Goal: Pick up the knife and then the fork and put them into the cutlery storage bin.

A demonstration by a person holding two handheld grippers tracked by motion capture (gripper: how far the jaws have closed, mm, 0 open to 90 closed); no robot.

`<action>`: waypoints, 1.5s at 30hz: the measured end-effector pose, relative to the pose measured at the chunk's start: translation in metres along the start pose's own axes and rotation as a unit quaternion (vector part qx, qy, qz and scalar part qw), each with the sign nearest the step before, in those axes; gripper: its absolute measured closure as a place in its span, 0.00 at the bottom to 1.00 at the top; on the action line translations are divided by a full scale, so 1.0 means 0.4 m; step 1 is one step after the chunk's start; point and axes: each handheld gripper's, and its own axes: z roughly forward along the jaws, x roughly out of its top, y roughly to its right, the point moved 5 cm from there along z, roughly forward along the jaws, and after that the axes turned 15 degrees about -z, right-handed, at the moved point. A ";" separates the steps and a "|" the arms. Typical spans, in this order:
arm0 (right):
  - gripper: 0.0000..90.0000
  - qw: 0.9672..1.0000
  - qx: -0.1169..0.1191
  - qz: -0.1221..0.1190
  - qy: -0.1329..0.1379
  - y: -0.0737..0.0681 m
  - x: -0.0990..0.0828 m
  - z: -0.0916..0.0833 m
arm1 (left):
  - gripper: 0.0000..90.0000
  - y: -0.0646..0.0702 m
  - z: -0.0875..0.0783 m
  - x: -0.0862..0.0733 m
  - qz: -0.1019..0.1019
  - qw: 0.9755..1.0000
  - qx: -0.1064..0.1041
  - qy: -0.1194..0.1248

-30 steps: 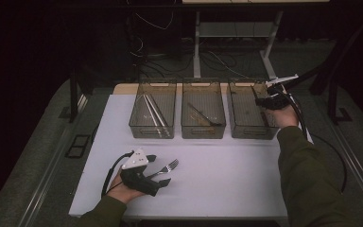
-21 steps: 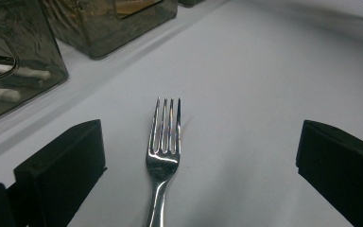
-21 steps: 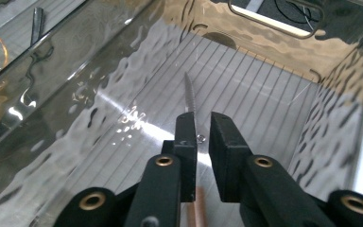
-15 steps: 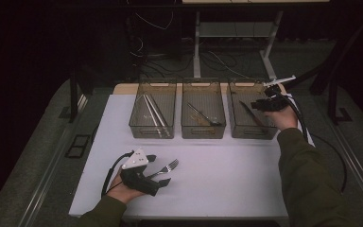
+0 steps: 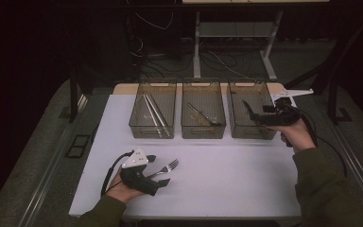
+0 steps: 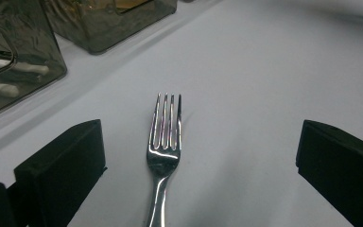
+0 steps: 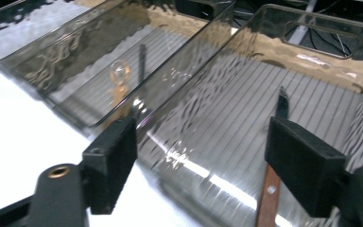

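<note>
While the left hand-held gripper [image 5: 163, 176] rested on the white worktop [image 5: 227, 179] with its jaws wide on either side of a silver fork [image 6: 164, 146], the fork lay flat between them, touched by neither, probably lined up for a grasp. The right hand-held gripper [image 5: 248, 109] hung at the right-hand bin [image 5: 246, 85]. Its jaws had just been opening and held nothing, and a wooden-handled utensil [image 7: 269, 189] lay inside the bin, apparently just sorted there.

high: above, fwd-down | gripper cams: close, share bins [image 5: 203, 116]
</note>
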 end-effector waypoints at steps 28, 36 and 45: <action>0.15 0.998 0.039 -0.034 0.025 -0.240 -0.230 -0.073 | 0.22 -0.040 -0.025 -0.002 0.001 1.000 0.020 -0.019; 0.15 0.997 0.058 -0.052 0.014 -0.285 -0.260 -0.082 | 0.40 -0.071 -0.056 -0.017 -0.002 0.999 0.031 -0.043; 0.15 0.996 0.061 -0.060 0.012 -0.293 -0.261 -0.076 | 0.60 -0.084 -0.058 -0.039 0.007 0.996 0.028 -0.082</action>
